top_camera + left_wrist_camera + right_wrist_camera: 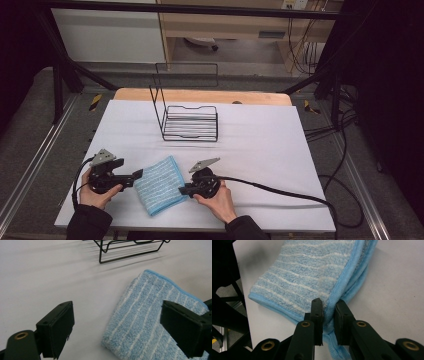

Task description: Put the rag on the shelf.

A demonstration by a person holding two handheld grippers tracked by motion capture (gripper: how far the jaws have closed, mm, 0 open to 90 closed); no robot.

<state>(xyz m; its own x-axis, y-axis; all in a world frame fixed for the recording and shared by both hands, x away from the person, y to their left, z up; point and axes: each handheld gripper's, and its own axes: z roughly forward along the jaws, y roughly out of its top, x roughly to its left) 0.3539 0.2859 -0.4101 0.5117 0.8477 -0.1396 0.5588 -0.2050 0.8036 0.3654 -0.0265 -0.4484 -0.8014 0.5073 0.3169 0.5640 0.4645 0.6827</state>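
Table: a white sheet (pixel 260 145) is covering most of a wooden top (pixel 200 95), whose far edge is showing bare.
Frame: black bars (pixel 65 60) are running across the top and slanting down at both sides.
Floor: grey flooring (pixel 30 125) is lying around the table, with black cables (pixel 340 150) trailing at the right.
Back: a light wooden cabinet (pixel 225 25) is standing behind.
Light: dim, the sides falling into dark.

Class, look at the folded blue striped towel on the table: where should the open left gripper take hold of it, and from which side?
Probably the towel's free left edge, approached level from the left by the left gripper. Its folded layers lie flat there, opposite the right gripper's pinched hem.
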